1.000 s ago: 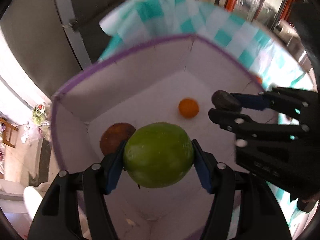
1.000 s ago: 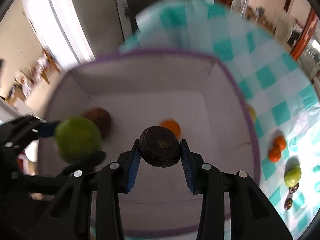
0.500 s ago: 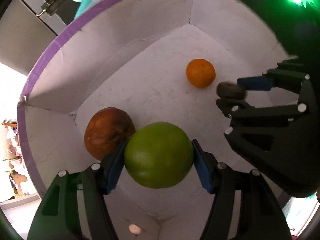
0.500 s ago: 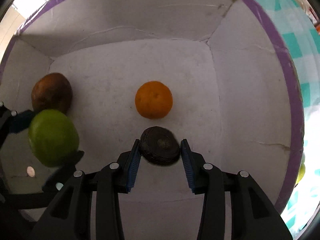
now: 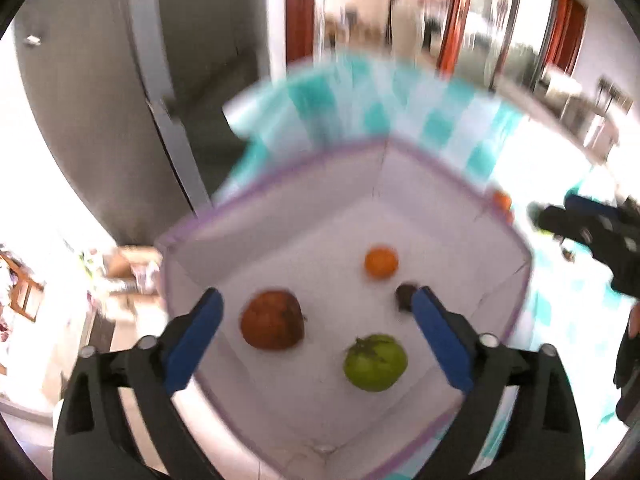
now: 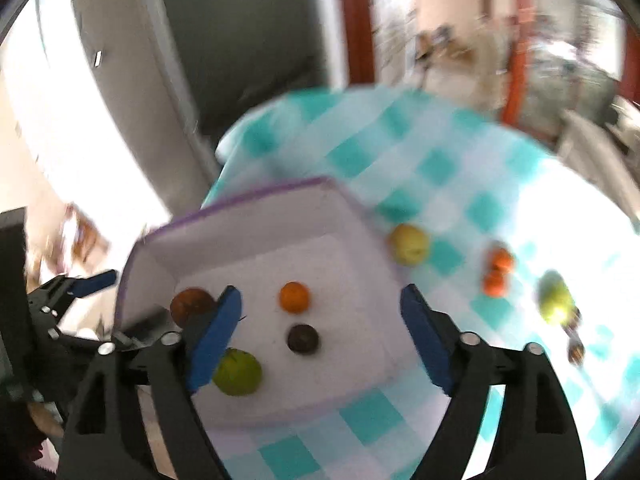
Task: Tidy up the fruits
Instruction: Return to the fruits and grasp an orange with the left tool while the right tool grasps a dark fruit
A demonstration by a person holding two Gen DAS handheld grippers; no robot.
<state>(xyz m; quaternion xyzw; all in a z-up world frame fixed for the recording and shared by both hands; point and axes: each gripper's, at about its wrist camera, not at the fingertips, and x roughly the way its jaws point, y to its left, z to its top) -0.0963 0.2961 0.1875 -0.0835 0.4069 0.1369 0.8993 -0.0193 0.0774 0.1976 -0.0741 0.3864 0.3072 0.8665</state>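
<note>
A white box with a purple rim (image 5: 520,248) (image 6: 248,196) stands on a teal checked tablecloth (image 6: 440,168). Inside lie a green fruit (image 5: 375,362) (image 6: 237,372), a brown-red fruit (image 5: 272,319) (image 6: 191,304), an orange (image 5: 381,261) (image 6: 294,297) and a small dark fruit (image 5: 405,295) (image 6: 303,338). My left gripper (image 5: 316,332) is open and empty above the box. My right gripper (image 6: 320,336) is open and empty above the box; it also shows in the left wrist view (image 5: 560,216).
On the cloth right of the box lie a yellow fruit (image 6: 409,244), two oranges (image 6: 496,276), a green fruit (image 6: 556,300) and small dark fruits (image 6: 576,350). A grey door (image 5: 100,100) stands behind the table. Both views are motion-blurred.
Both grippers opened and let go: the green fruit and the small dark fruit now lie in the box. Both grippers have risen and pulled back from it.
</note>
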